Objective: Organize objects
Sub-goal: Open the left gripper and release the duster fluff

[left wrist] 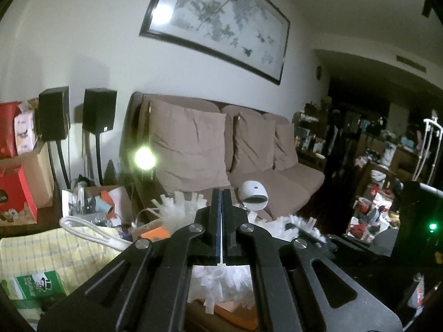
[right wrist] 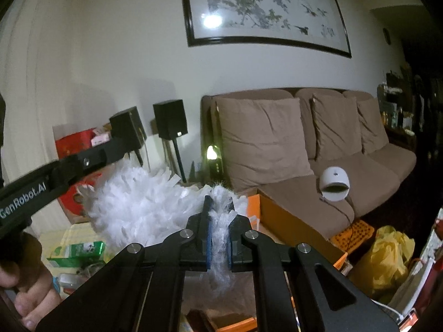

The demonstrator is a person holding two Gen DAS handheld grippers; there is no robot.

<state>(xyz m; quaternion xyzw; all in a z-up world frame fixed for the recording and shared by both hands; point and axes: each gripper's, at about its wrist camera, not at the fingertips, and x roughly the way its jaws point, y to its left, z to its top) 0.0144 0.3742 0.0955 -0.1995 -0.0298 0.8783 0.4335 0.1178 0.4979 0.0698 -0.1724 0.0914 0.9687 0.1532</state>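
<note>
Between the jaws of the right gripper (right wrist: 218, 218) sits a tuft of the white fluffy duster (right wrist: 138, 207), and the jaws are clenched on it. Most of the fluff spreads out to the left of those jaws. From the far left, the left gripper (right wrist: 91, 157) reaches over the fluff, with a person's hand (right wrist: 25, 285) under it.

In the left wrist view, the left gripper's jaws are squeezed tight on a thin white strip of the duster. More fluff sticks out on both sides of them and hangs below.

Just past the jaws lies an orange box (right wrist: 293, 221). Beyond it are a white round lamp (right wrist: 335, 184) and a brown sofa (right wrist: 346, 149). To the left sits a green carton (right wrist: 80, 251).
</note>
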